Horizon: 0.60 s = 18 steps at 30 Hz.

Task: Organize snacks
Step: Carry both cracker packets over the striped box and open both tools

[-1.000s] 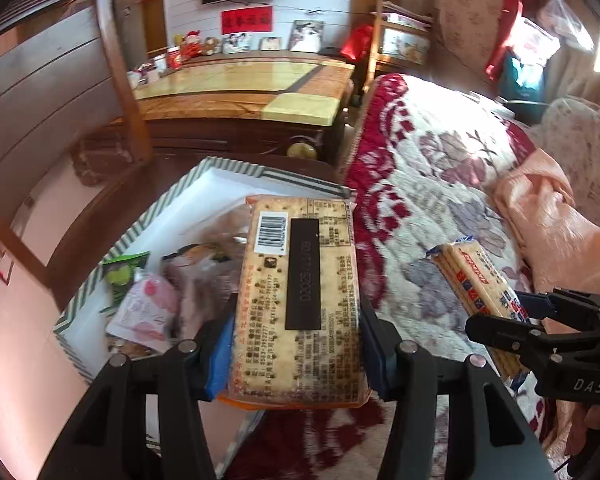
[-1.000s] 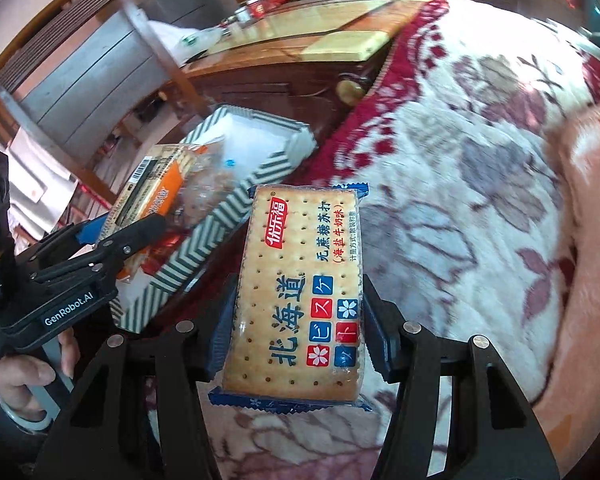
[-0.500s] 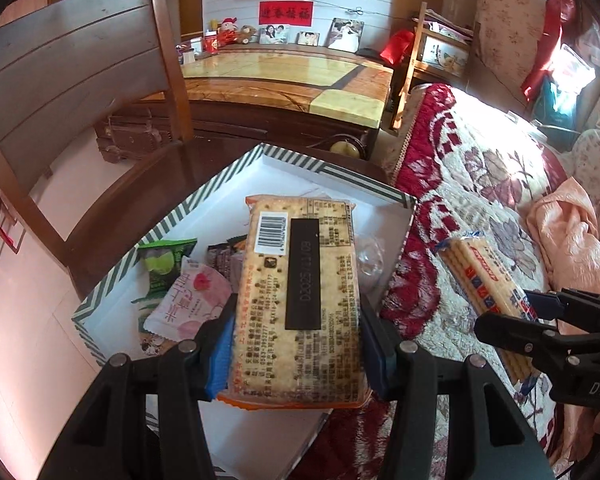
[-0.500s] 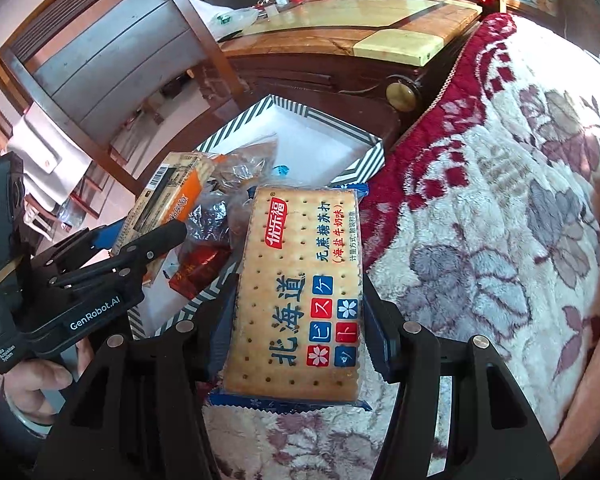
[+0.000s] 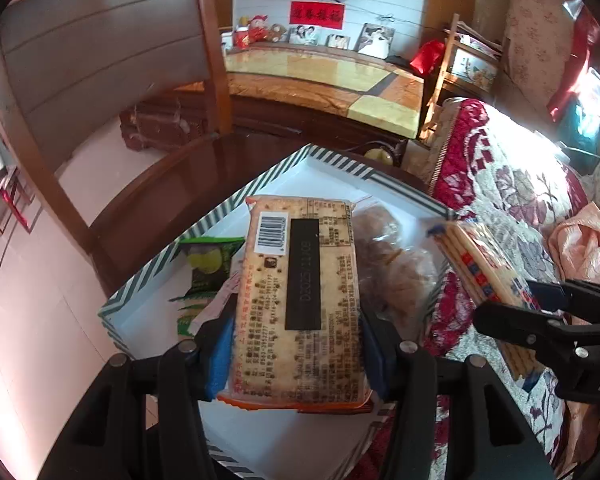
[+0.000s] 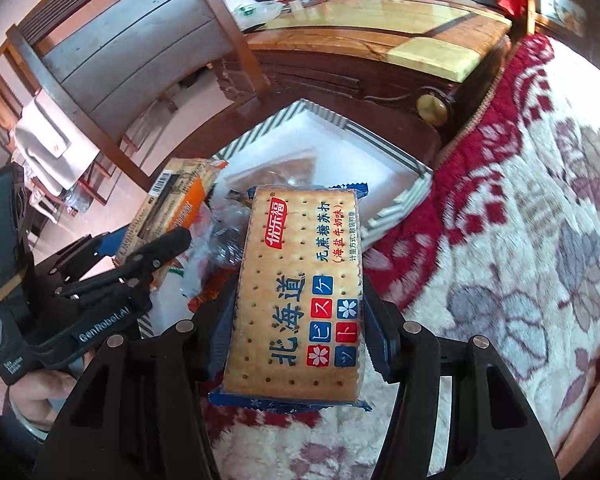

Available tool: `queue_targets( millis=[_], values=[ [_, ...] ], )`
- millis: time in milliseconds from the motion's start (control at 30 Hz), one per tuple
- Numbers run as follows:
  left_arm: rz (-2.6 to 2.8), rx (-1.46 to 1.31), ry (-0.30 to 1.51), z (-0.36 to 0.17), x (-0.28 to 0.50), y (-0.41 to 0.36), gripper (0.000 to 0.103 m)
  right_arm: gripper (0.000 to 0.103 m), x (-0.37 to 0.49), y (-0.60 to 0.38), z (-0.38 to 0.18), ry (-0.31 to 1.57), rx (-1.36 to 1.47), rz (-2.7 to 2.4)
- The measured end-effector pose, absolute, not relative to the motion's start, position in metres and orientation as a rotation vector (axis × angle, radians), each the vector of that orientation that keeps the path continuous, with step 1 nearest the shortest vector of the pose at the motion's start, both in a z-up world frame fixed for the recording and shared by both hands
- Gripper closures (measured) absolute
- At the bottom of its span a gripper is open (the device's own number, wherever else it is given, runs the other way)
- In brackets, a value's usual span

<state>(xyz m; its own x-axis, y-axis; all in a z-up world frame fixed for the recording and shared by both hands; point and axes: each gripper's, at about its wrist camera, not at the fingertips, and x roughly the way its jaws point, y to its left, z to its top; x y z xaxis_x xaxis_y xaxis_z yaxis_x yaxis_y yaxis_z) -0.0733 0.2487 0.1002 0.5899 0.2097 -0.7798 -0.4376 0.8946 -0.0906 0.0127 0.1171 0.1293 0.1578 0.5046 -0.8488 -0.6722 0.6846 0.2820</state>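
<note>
From the left wrist view, the left tool [image 5: 298, 344] pinches an orange-edged cracker pack [image 5: 298, 300] by its long sides, barcode side up, held over the striped box [image 5: 396, 190] that sits on a dark wooden chair seat [image 5: 168, 200]. Inside the box lie a green snack packet [image 5: 208, 264], a pink packet [image 5: 224, 296] partly hidden under the held pack, and a clear bag of brown pieces [image 5: 392, 264] just to the right of it. At the right edge, the right tool [image 5: 540, 312] grips a blue-edged cracker pack [image 5: 488, 272] at the box's right rim, above the floral bed blanket [image 5: 512, 192]. From the right wrist view, the right tool [image 6: 298, 344] is clamped on the blue-edged cracker pack [image 6: 300, 296], printed face up, its far end over the near corner of the striped box [image 6: 384, 148] and its near end over the floral bed blanket [image 6: 520, 220]. To the left, the left tool [image 6: 140, 252] holds the orange-edged cracker pack [image 6: 172, 204] tilted over the box, with crumpled wrappers [image 6: 216, 248] between the two packs. A hand [image 6: 40, 396] grips the left tool's handle at lower left.
</note>
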Motion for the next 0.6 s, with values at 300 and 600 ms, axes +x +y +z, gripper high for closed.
queue_targets(
  millis=[300, 600],
  values=[
    [0.429, -0.337, 0.89, 0.085, -0.079, 0.271, 0.047, 0.047, 0.016, 0.175, 0.112, 1.121, -0.271, 0.892],
    [0.457, -0.349, 0.948, 0.07, -0.071, 0.278, 0.046, 0.048, 0.03, 0.216, 0.089, 1.126, -0.344, 0.867]
  ],
)
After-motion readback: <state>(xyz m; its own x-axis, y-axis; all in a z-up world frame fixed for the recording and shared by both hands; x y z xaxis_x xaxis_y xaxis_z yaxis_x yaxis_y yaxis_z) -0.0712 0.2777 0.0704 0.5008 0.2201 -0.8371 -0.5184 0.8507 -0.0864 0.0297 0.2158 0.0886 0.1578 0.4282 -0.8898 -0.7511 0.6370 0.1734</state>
